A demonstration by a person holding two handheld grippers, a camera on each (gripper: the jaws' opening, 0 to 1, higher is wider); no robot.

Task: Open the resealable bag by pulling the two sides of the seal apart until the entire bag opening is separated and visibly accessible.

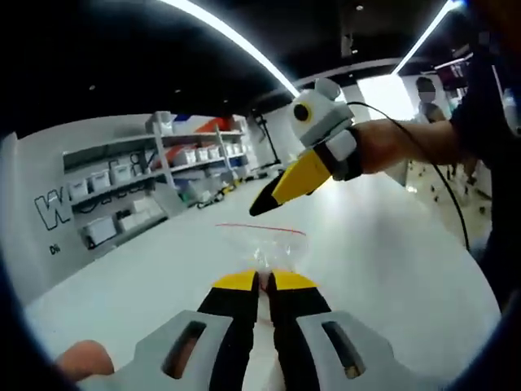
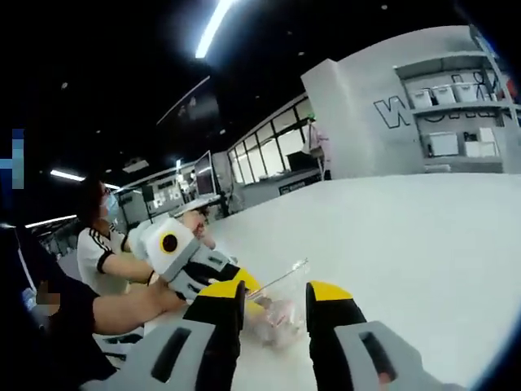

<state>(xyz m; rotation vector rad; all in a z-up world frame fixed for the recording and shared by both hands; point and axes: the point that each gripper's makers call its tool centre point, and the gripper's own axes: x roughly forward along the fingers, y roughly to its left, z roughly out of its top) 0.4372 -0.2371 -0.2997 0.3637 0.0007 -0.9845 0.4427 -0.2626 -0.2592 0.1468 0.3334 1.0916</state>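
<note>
A clear resealable bag [image 1: 262, 243] with a thin red seal line lies on the white table [image 1: 391, 269]. My left gripper [image 1: 263, 281] is shut on the bag's near edge, its yellow-tipped jaws pressed together. My right gripper [image 1: 256, 208] hovers above the bag's far side, held by a person's hand, apart from the plastic. In the right gripper view, my right gripper [image 2: 277, 293] stands open, and the bag [image 2: 281, 318] lies just beyond the gap, crumpled. The left gripper [image 2: 257, 300] comes in from the left and holds the bag there.
Grey shelves with white bins [image 1: 138, 187] stand along the wall past the table's far edge. A seated person [image 2: 102, 244] is beyond the table on the left of the right gripper view. A black cable [image 1: 440, 195] trails from the right gripper.
</note>
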